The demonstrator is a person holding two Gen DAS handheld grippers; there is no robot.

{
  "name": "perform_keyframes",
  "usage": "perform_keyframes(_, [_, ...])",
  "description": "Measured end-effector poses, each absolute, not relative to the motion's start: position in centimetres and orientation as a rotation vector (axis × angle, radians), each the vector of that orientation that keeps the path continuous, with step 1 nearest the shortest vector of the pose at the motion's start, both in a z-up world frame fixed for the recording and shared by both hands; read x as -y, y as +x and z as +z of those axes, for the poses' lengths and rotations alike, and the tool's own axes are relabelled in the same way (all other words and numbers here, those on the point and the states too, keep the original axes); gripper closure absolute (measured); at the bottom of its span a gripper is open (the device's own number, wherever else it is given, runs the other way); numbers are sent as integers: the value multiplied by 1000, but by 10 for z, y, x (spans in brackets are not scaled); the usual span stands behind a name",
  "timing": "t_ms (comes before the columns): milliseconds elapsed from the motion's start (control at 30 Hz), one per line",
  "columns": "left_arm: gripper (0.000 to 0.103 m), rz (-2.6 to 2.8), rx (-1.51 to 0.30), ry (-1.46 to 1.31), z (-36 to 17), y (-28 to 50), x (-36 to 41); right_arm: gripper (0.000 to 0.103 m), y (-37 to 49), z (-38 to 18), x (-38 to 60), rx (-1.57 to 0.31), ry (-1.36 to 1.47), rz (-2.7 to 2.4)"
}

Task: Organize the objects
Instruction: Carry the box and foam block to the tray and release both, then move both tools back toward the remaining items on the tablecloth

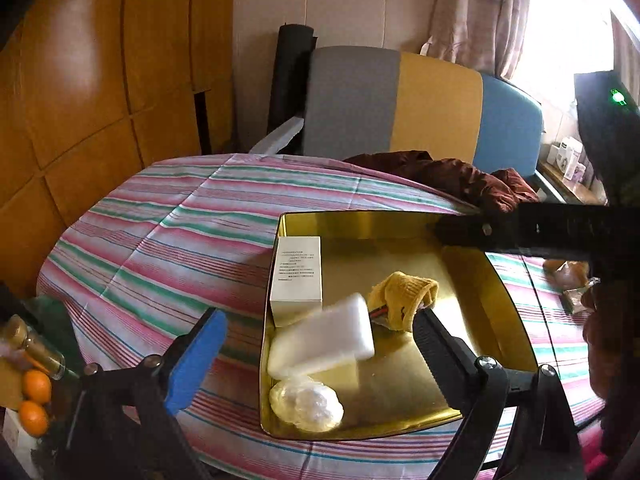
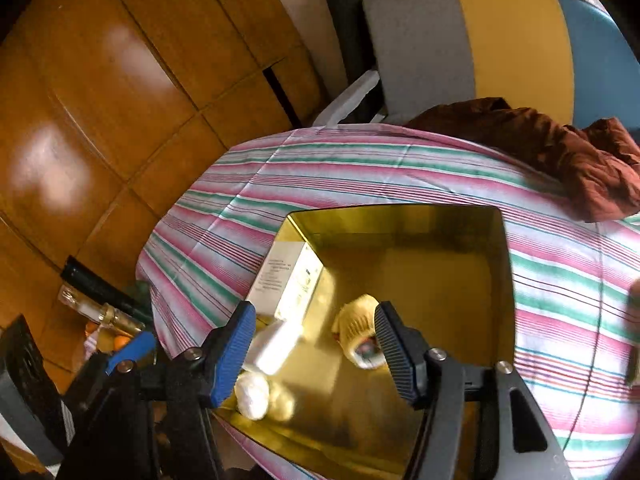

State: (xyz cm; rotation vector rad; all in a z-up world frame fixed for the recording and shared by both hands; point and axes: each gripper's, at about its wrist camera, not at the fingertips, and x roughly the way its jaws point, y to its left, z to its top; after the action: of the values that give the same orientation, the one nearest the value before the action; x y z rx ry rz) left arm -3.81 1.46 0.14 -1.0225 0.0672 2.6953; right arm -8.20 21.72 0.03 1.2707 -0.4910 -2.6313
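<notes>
**Both grippers open over the gold tin**

The gold tin [image 1: 504,280] sits on a table under a striped cloth [image 1: 168,232]. The left gripper [image 1: 320,344] hangs over the tin's near left part with its jaws spread wide and nothing pressed between them. A white foam block [image 1: 324,340], blurred, lies tilted between its fingers, touching neither. Behind the block stands a white box [image 1: 298,276] against the tin's left wall; a yellow sock [image 1: 404,292] lies just by the right finger, and a clear bag of white stuff [image 1: 308,404] rests in the near left corner. The right gripper [image 2: 316,344] hangs above the tin, jaws apart and empty, the sock [image 2: 356,324] below its right finger.
</notes>
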Motion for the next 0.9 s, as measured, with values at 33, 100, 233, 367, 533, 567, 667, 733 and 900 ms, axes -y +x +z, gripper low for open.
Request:
perform_keyframes(33, [8, 2698, -71, -1015, 3, -37, -15, 41, -79, 1, -218, 481, 1265, -2645])
perform_keyframes(100, [7, 2705, -78, -1000, 6, -34, -17, 41, -70, 2, -219, 464, 1255, -2671])
perform_keyframes(233, [6, 2707, -88, -981, 11, -29, -21, 40, -54, 7, -221, 435, 1223, -2724])
perform_keyframes(367, [6, 2704, -101, -968, 14, -25, -25, 40, -41, 10, -224, 409, 1200, -2771])
perform_keyframes(533, [6, 2699, -121, -955, 17, -17, -32, 40, -30, 11, -229, 398, 1181, -2814])
perform_keyframes(567, [6, 2699, -129, -951, 17, -16, -34, 40, -28, 11, -230, 393, 1176, -2824])
perform_keyframes(667, [6, 2694, -156, -940, 18, -12, -40, 40, -22, 11, -233, 374, 1168, -2858])
perform_keyframes(733, [6, 2686, -167, -936, 19, -9, -43, 40, -18, 11, -235, 366, 1165, -2879])
perform_keyframes(900, [6, 2668, -194, -926, 19, -5, -52, 40, -9, 8, -243, 361, 1166, -2915])
